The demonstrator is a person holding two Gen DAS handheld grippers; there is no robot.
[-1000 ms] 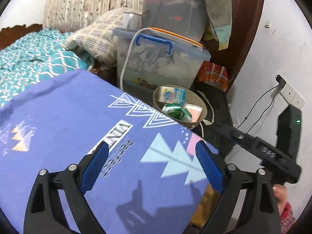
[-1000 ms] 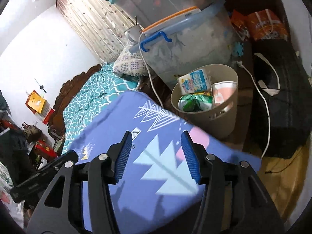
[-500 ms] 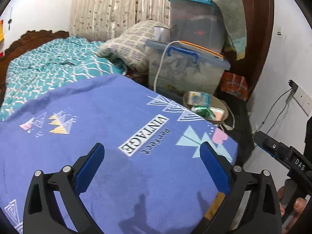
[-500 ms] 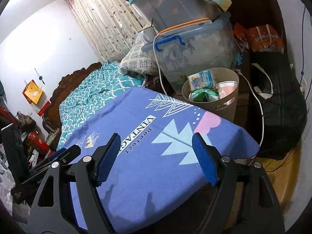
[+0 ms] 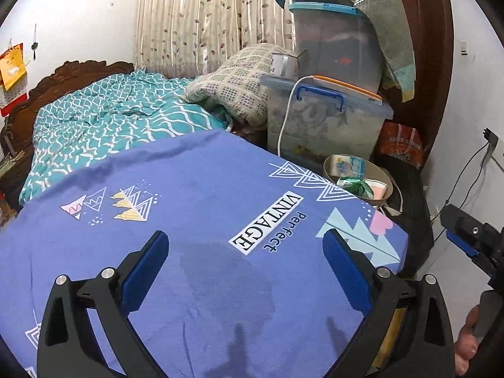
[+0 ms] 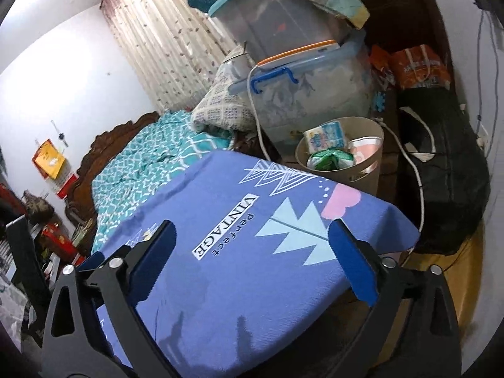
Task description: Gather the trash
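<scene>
Now I hold my left gripper (image 5: 244, 271) over the blue cloth (image 5: 201, 208), with its jaws wide apart and nothing between them. Next to it, my right gripper (image 6: 252, 261) hangs over the same cloth, and its jaws are opening with nothing between them too. Farther right, past the cloth's far edge, the tan bin (image 6: 368, 170) stands on the floor by the clear box (image 6: 318, 94). The trash packs (image 6: 327, 148) sit inside the bin.
</scene>
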